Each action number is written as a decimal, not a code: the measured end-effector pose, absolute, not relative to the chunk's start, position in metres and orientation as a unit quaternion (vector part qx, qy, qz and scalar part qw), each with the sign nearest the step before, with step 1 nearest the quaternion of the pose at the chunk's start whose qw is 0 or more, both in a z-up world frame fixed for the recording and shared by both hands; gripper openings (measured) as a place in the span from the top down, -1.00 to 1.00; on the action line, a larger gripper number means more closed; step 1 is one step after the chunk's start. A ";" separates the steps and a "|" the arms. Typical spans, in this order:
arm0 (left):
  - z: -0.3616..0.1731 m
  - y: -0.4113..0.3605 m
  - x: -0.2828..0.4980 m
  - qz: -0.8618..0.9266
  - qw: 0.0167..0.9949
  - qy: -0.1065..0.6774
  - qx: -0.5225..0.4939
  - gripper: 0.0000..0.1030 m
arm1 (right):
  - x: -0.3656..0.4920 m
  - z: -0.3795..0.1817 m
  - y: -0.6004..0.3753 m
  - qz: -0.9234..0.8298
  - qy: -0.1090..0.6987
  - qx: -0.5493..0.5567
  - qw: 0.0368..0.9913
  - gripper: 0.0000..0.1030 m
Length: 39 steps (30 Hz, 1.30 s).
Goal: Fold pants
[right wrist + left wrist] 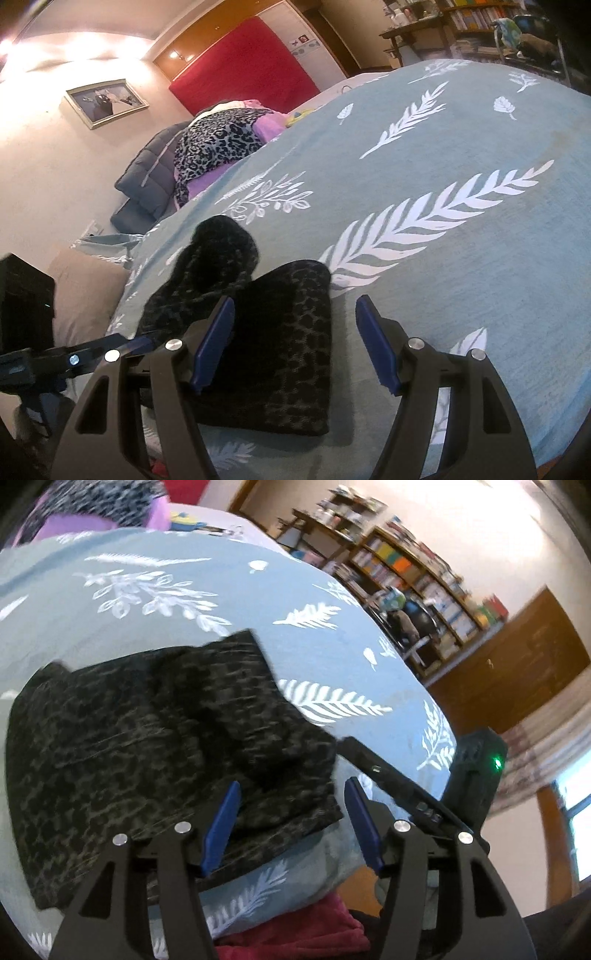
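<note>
Bedroom, bed (461,258) under a teal leaf-print cover, bookshelves (413,576) along the wall. Dark patterned pants (155,746) lie folded at the bed's near edge. Left tongs (291,823) tilted down over the pants' near corner, jaws spread, nothing pinched, one blue pad (221,827) above the fabric. Right tongs (293,343) angled down just beside the pants' right edge, jaws spread wide, empty.
</note>
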<state>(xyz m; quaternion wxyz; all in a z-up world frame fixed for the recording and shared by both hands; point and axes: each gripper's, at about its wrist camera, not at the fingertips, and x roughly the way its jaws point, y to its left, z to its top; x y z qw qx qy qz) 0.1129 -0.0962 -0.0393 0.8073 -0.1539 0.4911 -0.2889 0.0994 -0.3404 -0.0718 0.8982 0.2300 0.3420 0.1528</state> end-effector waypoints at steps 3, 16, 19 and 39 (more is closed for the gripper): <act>-0.041 -0.077 0.115 -0.267 0.811 0.490 -0.174 -0.14 | 0.097 -0.063 -0.332 0.164 0.336 0.224 0.900 -0.35; -0.043 -0.029 0.118 -0.218 0.824 0.480 -0.205 -0.19 | 0.091 -0.060 -0.286 0.160 0.364 0.126 0.909 -0.35; -0.045 -0.026 0.117 -0.215 0.823 0.483 -0.205 -0.19 | 0.091 -0.082 -0.300 0.100 0.398 0.123 0.904 -0.35; -0.050 0.000 0.107 -0.198 0.820 0.486 -0.228 -0.29 | 0.109 -0.049 -0.255 0.193 0.366 0.105 0.904 0.13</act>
